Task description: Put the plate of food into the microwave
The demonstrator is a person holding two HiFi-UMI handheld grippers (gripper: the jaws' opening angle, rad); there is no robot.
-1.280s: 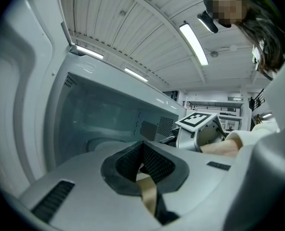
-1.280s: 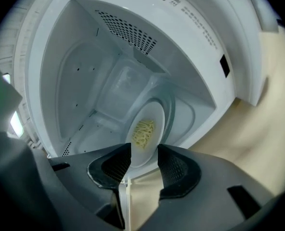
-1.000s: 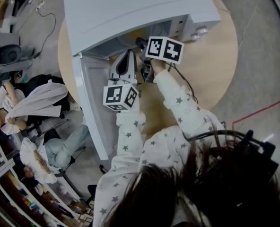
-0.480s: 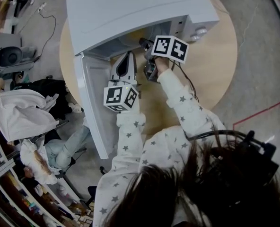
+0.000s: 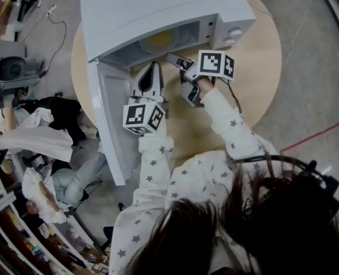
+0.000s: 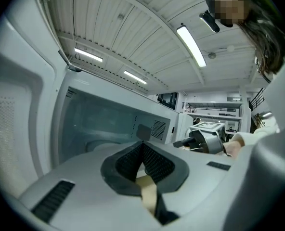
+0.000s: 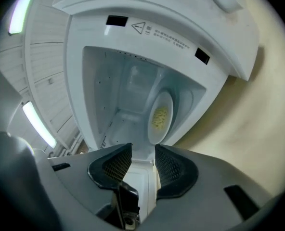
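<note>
And there's the plate, white with a heap of yellow food, sitting inside the microwave, right of centre in the right gripper view. From the head view it's just a pale yellow patch under the roof of the microwave, top middle of the frame. By my read, the job's main step looks done.

How would the plate handle? It looks stiff and glazed, so probably smooth and a bit slippery on the rim, and breakable if knocked. The food looks loose and could slide if the plate tips. Best hold, I'd say, is the near rim, pinched top and bottom and kept level.

The right gripper is outside the opening and well back from the plate, with its jaws apart and nothing between them. In the head view the right gripper sits just below the opening.

The left gripper has its jaws together at the tips, holding nothing, and points toward the open door. In the head view the left gripper is left of centre, beside the door, which hangs wide at the left.

The surface is tan wood, showing to the right.
</note>
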